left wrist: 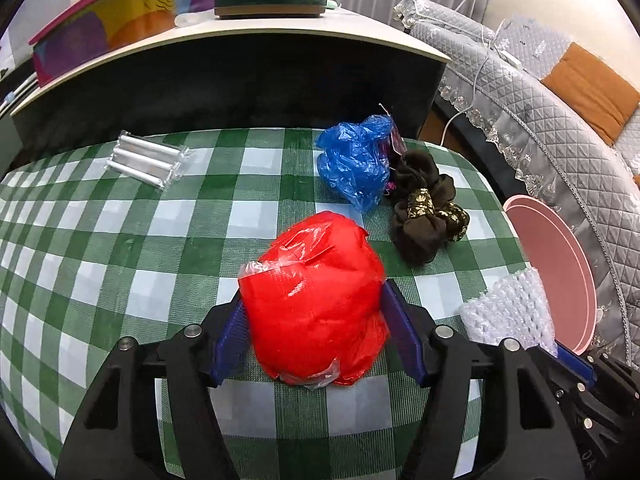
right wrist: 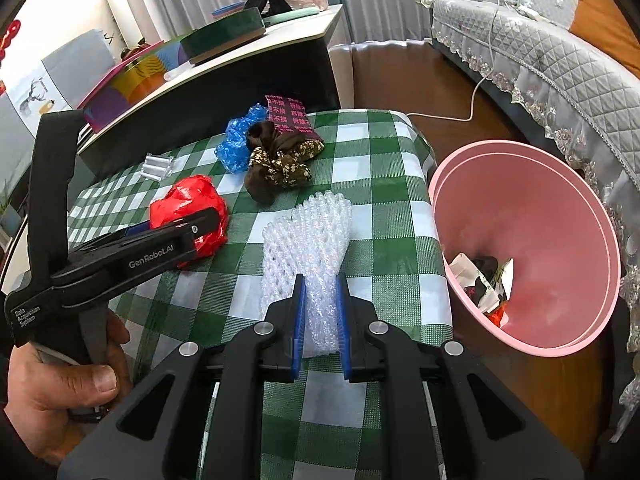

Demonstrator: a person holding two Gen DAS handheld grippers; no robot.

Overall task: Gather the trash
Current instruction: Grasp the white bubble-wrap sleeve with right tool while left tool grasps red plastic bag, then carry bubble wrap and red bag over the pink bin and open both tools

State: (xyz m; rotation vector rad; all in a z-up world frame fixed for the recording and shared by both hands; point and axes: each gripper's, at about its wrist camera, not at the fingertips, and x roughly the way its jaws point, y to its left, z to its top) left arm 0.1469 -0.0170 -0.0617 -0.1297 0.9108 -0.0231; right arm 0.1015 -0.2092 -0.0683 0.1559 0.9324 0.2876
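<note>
Sitting at 9 o'clock of the scene: left gripper (left wrist: 316,320), its 2 blue fingers (left wrist: 230,344) pressing both flanks of the red plastic bag (left wrist: 316,304), so gripping it, with the bag apparently resting on the checked surface (left wrist: 120,240). Lying beyond at 12 to 1 o'clock, untouched: blue plastic bag (left wrist: 354,160) and dark scrunchie (left wrist: 424,212), just beside each other.

Moving rightward: right gripper (right wrist: 320,320), fingers (right wrist: 299,320) closing narrowly on the near end of the white foam net (right wrist: 310,232), pinching it. Running away from those fingers toward 12 o'clock, the net's long axis, its far end trailing on the surface.

Standing at 2 to 3 o'clock of the right gripper, just off the surface's edge: pink bin (right wrist: 532,208), mouth tilted toward the camera, some scraps already inside. Being nearer to it by far, the right gripper; probably calling for a short lift and swing rightward, with the red bag needing a longer carry across.
</note>
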